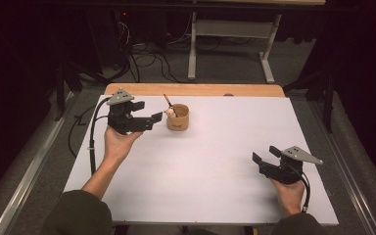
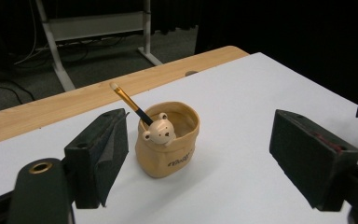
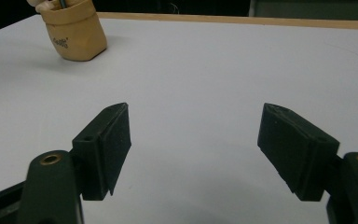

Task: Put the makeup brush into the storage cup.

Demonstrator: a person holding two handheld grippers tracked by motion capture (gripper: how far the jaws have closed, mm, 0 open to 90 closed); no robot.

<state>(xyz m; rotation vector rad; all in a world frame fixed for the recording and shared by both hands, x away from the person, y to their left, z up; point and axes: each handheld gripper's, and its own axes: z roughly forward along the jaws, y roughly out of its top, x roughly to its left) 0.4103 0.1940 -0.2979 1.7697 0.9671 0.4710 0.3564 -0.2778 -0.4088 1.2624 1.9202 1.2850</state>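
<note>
A tan, sack-shaped holder [image 1: 177,118] [image 2: 167,140] [image 3: 75,30] with a small bear head on its rim stands at the back of the white table [image 1: 215,166]. A brush [image 1: 167,102] [image 2: 129,101] leans in it, tip up. My left gripper [image 1: 149,113] [image 2: 205,154] is open just left of the holder, jaws pointing at it, nothing between them. My right gripper [image 1: 265,153] [image 3: 196,149] hovers open near the front right of the table, far from the holder, and holds nothing.
A wooden strip [image 1: 196,89] borders the table's far edge. Beyond it stand a metal table frame [image 1: 230,44] and loose cables [image 1: 147,58] on the floor. A metal rail [image 1: 34,161] runs along the left side.
</note>
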